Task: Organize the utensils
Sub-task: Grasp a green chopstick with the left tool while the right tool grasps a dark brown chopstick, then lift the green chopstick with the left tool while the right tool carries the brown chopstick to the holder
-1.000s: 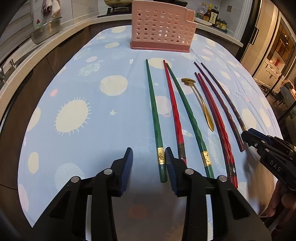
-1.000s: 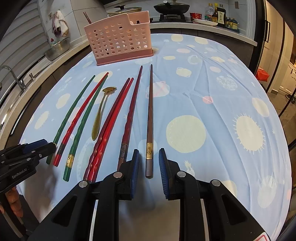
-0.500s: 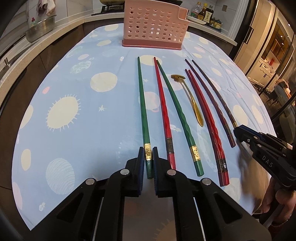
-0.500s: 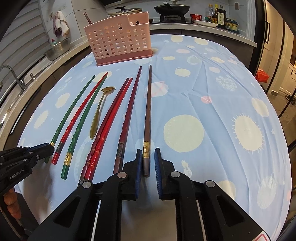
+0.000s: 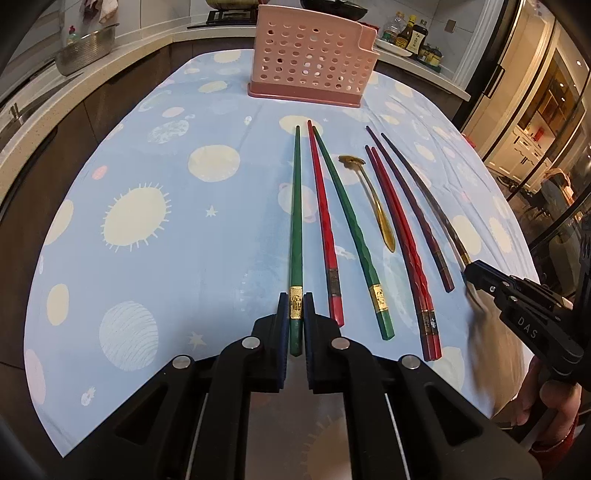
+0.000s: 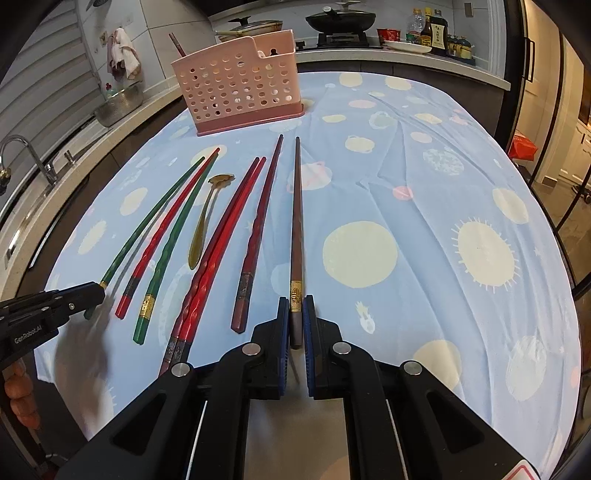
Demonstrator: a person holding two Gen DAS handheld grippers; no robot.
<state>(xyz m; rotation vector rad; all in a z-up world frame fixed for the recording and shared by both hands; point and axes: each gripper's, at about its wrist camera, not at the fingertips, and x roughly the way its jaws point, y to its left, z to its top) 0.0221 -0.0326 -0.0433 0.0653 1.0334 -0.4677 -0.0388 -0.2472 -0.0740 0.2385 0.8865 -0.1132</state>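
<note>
Left wrist: low, close, facing pink utensil basket (image 5: 312, 62) | Right wrist: same, further right | Shared: basket (image 6: 240, 96), chopsticks row.

A blue cloth (image 6: 424, 192) printed with suns and planets spreads ahead of and beneath the gripper, covering the desk. Far ahead, a black wok (image 6: 340, 18) sits on the stove, with sauce bottles (image 6: 436, 31) to its right. Off to the left stand a metal colander (image 5: 86, 51) and a faucet (image 6: 22, 153).
</note>
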